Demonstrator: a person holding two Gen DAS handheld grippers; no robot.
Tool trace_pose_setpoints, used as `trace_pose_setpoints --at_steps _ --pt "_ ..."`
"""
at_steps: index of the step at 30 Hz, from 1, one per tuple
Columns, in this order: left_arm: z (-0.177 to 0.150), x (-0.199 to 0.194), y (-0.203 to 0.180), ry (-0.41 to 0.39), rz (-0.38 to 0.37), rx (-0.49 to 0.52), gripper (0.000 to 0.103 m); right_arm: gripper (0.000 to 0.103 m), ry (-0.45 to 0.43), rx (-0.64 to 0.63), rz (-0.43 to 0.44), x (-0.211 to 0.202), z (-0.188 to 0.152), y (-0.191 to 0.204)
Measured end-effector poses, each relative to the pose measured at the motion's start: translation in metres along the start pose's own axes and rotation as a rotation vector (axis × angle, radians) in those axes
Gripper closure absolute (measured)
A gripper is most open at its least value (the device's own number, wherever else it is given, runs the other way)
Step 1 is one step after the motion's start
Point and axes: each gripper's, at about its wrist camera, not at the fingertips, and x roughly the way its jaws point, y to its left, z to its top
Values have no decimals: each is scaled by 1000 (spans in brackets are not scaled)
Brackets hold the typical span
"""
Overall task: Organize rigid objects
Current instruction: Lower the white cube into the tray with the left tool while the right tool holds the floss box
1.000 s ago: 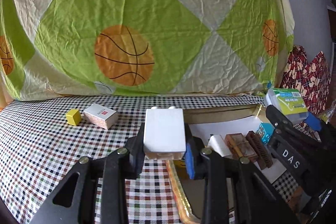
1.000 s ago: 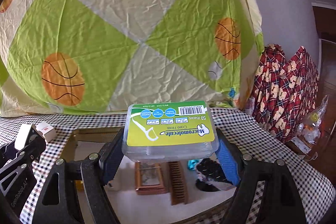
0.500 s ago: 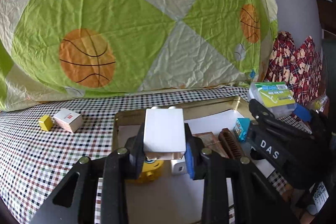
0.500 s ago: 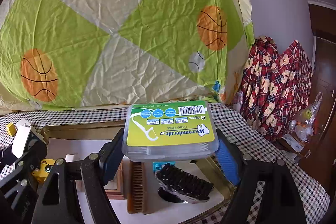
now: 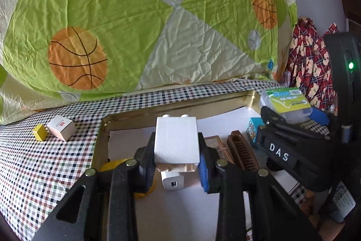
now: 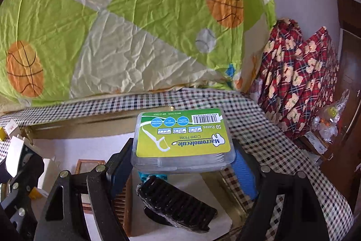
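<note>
I am seeing the white block (image 5: 176, 142) sitting clamped between the pads of the left gripper (image 5: 177, 167) at the centre of the left wrist view, two small studs showing on its far edge; the jaws are standing narrow and pressing on its two sides. It is hanging above the gold-rimmed tray (image 5: 171, 106), whose floor is lined with white paper. Directly below the block in the frame, a small white charger cube (image 5: 172, 182) is lying on the paper, and a yellow object (image 5: 114, 164) is peeking out lower left of it, mostly hidden by the finger. To the right of the block, a brown comb (image 5: 242, 151) and a framed brown tile (image 5: 216, 143) are lying side by side in the tray. In the right wrist view, the right gripper (image 6: 182, 164) is holding the clear floss-pick box (image 6: 182, 137) with the green label, jaws set wide and closing on its short ends; the box is sitting at frame centre, over the tray's right part. Under it, a black brush (image 6: 176, 204) is resting on the paper, with a turquoise item (image 6: 144, 175) partly covered just behind. At the left edge of the left wrist view, a yellow cube (image 5: 40, 132) and a small white carton (image 5: 61, 130) are standing touching or nearly so on the checked tablecloth (image 5: 45, 173), outside the tray. A basketball-print sheet (image 5: 135, 15) is filling the upper frame, and a red plaid fabric (image 6: 297, 78) is hanging at the right.
</note>
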Motion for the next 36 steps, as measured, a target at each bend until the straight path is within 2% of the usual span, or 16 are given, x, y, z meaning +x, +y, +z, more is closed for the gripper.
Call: trace_pose_setpoints --at_steps 8,20,21,22,23,24,26,28,36 --pt "1 19 0 83 21 -18 72 21 61 14 30 13 0 -1" --pt "0 23 -4 109 71 7 71 21 82 -10 68 17 1 8" --pt "0 23 -4 111 73 9 68 21 85 -13 84 17 1 9" --pt "0 23 -4 112 76 9 51 21 95 -14 108 18 1 12" --pt "0 22 -4 107 94 10 29 20 99 -12 119 19 1 13" --pt "0 17 -5 84 117 19 23 20 98 -2 134 18 0 13" --pt "0 11 -7 45 125 39 1 18 76 37 143 14 0 7" --pt "0 8 -7 27 103 44 1 11 54 66 146 11 -1 3" --pt "2 5 6 12 59 -16 1 10 23 95 131 6 0 -1"
